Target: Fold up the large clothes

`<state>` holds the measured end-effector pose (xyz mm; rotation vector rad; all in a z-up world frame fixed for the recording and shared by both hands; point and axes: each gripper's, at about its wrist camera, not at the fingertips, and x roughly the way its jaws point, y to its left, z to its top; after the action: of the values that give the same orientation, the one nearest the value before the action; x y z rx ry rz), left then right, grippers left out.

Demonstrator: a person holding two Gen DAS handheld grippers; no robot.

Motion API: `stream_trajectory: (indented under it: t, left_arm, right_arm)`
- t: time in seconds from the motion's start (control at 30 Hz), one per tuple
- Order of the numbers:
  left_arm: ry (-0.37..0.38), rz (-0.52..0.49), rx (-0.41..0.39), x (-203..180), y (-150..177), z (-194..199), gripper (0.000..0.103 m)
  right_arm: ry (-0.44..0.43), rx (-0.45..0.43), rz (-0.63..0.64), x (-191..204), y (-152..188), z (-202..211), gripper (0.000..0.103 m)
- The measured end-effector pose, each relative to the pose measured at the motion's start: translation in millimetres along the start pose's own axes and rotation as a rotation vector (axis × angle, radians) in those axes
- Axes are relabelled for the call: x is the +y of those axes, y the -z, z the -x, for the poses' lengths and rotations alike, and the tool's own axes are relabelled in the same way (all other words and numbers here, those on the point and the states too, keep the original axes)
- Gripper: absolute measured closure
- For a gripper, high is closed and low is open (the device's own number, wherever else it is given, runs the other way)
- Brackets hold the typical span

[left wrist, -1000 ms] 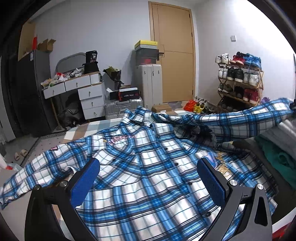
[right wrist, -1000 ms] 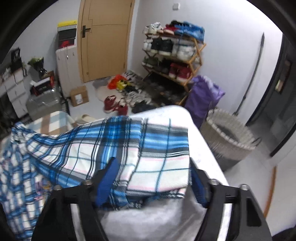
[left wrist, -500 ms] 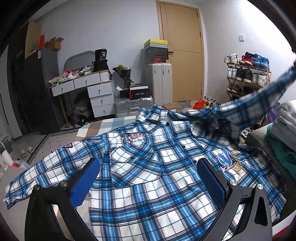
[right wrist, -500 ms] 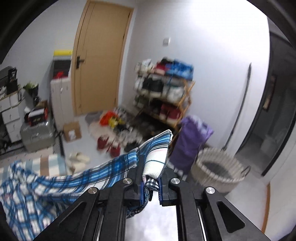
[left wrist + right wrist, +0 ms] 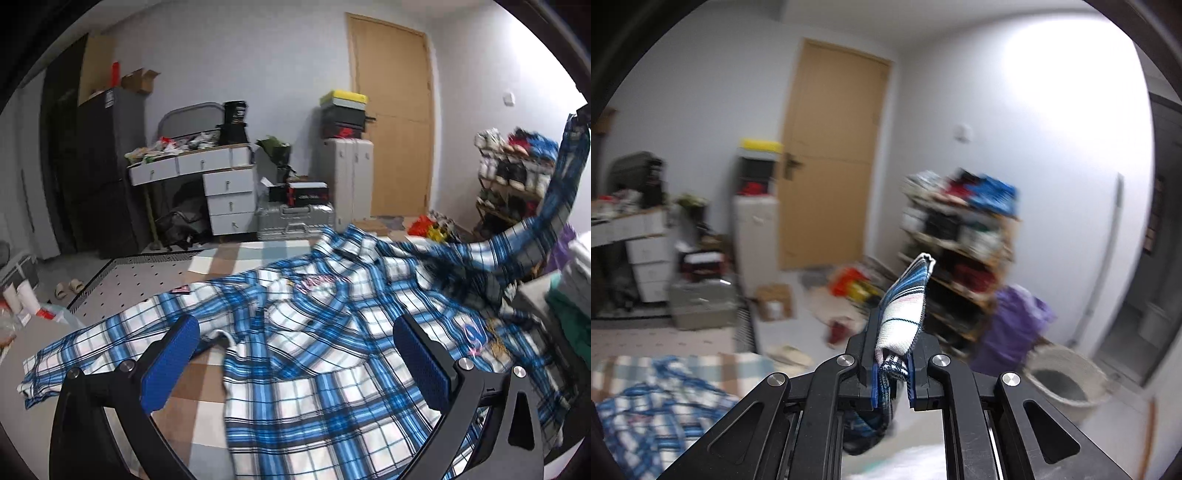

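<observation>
A large blue and white plaid shirt (image 5: 332,332) lies spread, front up, on a checked bed cover (image 5: 207,391). My left gripper (image 5: 295,325) hovers open over the shirt's lower left part, and nothing sits between its blue pads. The shirt's right sleeve (image 5: 554,206) rises steeply off the bed toward the upper right. In the right wrist view my right gripper (image 5: 892,365) is shut on that sleeve's cuff (image 5: 908,295), which sticks up bunched between the pads. The rest of the shirt (image 5: 646,406) lies far below at the lower left.
A stack of folded clothes (image 5: 576,280) sits at the bed's right edge. Beyond the bed are a shoe rack (image 5: 960,229), a woven basket (image 5: 1067,380), a purple bag (image 5: 1015,325), a white drawer desk (image 5: 221,184), suitcases (image 5: 295,218) and a wooden door (image 5: 391,118).
My right gripper shut on the sleeve cuff and lifted it high off the bed. The left gripper stayed open and drifted left over the shirt, bringing the left sleeve into view.
</observation>
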<state>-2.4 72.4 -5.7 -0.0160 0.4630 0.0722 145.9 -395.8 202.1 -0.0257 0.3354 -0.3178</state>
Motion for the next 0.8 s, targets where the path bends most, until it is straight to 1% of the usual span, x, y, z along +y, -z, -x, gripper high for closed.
stream_trajectory:
  t: [0.1, 0.13, 0.17, 0.2, 0.27, 0.3, 0.33, 0.4, 0.43, 0.47, 0.5, 0.53, 0.57, 0.63, 0.7, 0.77, 0.8]
  left_arm:
    - [-0.028, 0.073, -0.023, 23, -4, 5, 0.001]
    - [-0.037, 0.098, -0.032, 30, -5, 7, 0.001]
    - [-0.044, 0.116, -0.036, 36, -6, 8, 0.001]
    - [-0.054, 0.14, -0.042, 42, -7, 9, 0.001]
    - [-0.079, 0.193, -0.051, 59, -8, 11, 0.001]
    - [-0.087, 0.208, -0.051, 63, -8, 11, 0.001]
    - [-0.097, 0.226, -0.052, 69, -7, 11, 0.001]
    - [-0.123, 0.264, -0.056, 81, -7, 12, 0.001]
    - [-0.142, 0.285, -0.058, 88, -6, 12, 0.001]
    - [-0.16, 0.307, -0.058, 94, -5, 12, 0.001]
    - [-0.178, 0.322, -0.058, 98, -5, 12, 0.001]
    - [-0.201, 0.336, -0.058, 100, -4, 11, 0.001]
    - [-0.219, 0.347, -0.061, 103, -3, 12, 0.001]
    - [-0.231, 0.363, -0.065, 106, -3, 11, 0.001]
    - [-0.237, 0.366, -0.072, 108, -2, 10, 0.001]
    - [-0.231, 0.362, -0.077, 107, -2, 9, 0.001]
    - [-0.227, 0.359, -0.083, 109, -1, 10, 0.001]
  right_arm:
    - [-0.195, -0.05, 0.043, 58, -5, 28, 0.093]
    - [-0.248, -0.064, 0.07, 79, -5, 37, 0.093]
    - [-0.332, -0.084, 0.102, 108, -1, 50, 0.093]
    - [-0.39, -0.086, 0.116, 126, 3, 57, 0.093]
    - [-0.557, -0.057, 0.146, 179, 21, 73, 0.093]
    - [-0.629, -0.037, 0.15, 198, 29, 76, 0.093]
    - [-0.704, -0.006, 0.161, 225, 45, 78, 0.093]
    - [-0.802, 0.054, 0.169, 266, 75, 76, 0.093]
    - [-0.847, 0.106, 0.171, 290, 97, 71, 0.093]
    - [-0.882, 0.165, 0.163, 313, 120, 62, 0.093]
    - [-0.897, 0.212, 0.157, 329, 137, 54, 0.093]
    - [-0.913, 0.285, 0.149, 349, 163, 41, 0.093]
    - [-0.913, 0.331, 0.141, 361, 184, 30, 0.093]
    - [-0.892, 0.468, 0.131, 389, 235, -1, 0.093]
    - [-0.881, 0.582, 0.128, 402, 279, -17, 0.093]
    - [-0.902, 0.657, 0.111, 408, 309, -23, 0.088]
    - [-0.915, 0.674, 0.108, 413, 314, -22, 0.08]
